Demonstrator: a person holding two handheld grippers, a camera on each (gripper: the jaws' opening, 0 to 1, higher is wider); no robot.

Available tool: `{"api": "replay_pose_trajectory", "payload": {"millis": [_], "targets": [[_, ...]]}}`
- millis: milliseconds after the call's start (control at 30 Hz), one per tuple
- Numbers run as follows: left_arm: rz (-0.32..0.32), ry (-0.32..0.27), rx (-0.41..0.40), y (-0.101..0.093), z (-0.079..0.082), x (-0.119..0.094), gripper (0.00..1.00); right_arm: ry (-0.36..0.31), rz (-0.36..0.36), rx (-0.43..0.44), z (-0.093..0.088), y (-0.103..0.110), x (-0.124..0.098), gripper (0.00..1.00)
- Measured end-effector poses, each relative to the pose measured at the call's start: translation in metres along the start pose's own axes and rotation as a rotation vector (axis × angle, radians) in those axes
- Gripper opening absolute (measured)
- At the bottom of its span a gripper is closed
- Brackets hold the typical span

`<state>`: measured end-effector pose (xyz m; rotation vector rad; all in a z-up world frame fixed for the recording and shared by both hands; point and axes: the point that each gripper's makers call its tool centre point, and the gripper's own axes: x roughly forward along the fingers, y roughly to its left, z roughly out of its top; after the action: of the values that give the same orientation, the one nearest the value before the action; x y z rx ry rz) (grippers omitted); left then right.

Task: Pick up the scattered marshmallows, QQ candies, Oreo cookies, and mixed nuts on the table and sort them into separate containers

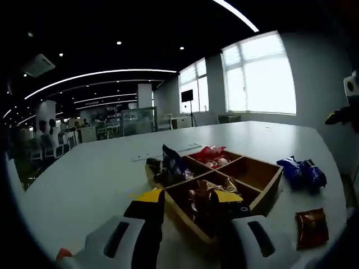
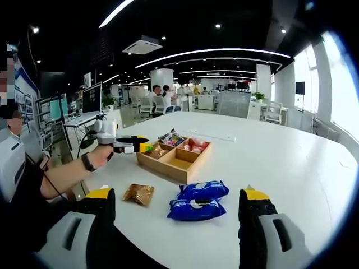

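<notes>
Wooden four-compartment tray [image 2: 180,166] holding snack packets near the table's edge, two blue Oreo packs [image 2: 197,200] beside it, brown nut packet [image 2: 138,194] flat nearby

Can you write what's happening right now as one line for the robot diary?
left gripper: open over wooden divided tray | right gripper: open before two blue cookie packets | brown snack packet: on white table

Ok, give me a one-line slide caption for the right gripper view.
Open right gripper faces two blue Oreo packs and a brown snack packet; left gripper reaches the wooden divided tray.
</notes>
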<state>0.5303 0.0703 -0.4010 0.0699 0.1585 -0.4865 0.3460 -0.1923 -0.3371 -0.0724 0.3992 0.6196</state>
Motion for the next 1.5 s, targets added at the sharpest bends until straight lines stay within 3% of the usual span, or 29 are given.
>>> {"api": "replay_pose_trajectory", "payload": {"millis": [67,133,467,633,1000,1233,1500], "targets": [[0.023,-0.019,0.005,0.004,0.003,0.000,0.66,0.001,0.001,0.003,-0.001,0.000,0.000,0.87],[0.068,-0.079,0.025,0.013,0.014,-0.001,0.79,0.003,0.001,0.001,-0.001,0.000,0.000,0.86],[0.056,-0.117,0.009,0.009,0.023,-0.013,0.96,-0.005,0.014,-0.003,0.003,0.004,0.000,0.86],[0.033,-0.100,-0.009,0.003,0.019,-0.017,0.97,-0.011,0.030,0.003,0.005,0.007,-0.001,0.86],[-0.032,-0.094,0.010,-0.019,0.023,-0.051,0.97,-0.010,0.024,0.003,0.003,0.005,-0.003,0.86],[-0.050,-0.083,0.019,-0.021,0.019,-0.041,0.97,-0.011,0.030,0.003,0.002,0.006,-0.002,0.86],[-0.074,-0.062,0.029,-0.039,0.018,-0.075,0.97,-0.007,0.027,0.006,0.000,0.004,-0.001,0.86]]}}
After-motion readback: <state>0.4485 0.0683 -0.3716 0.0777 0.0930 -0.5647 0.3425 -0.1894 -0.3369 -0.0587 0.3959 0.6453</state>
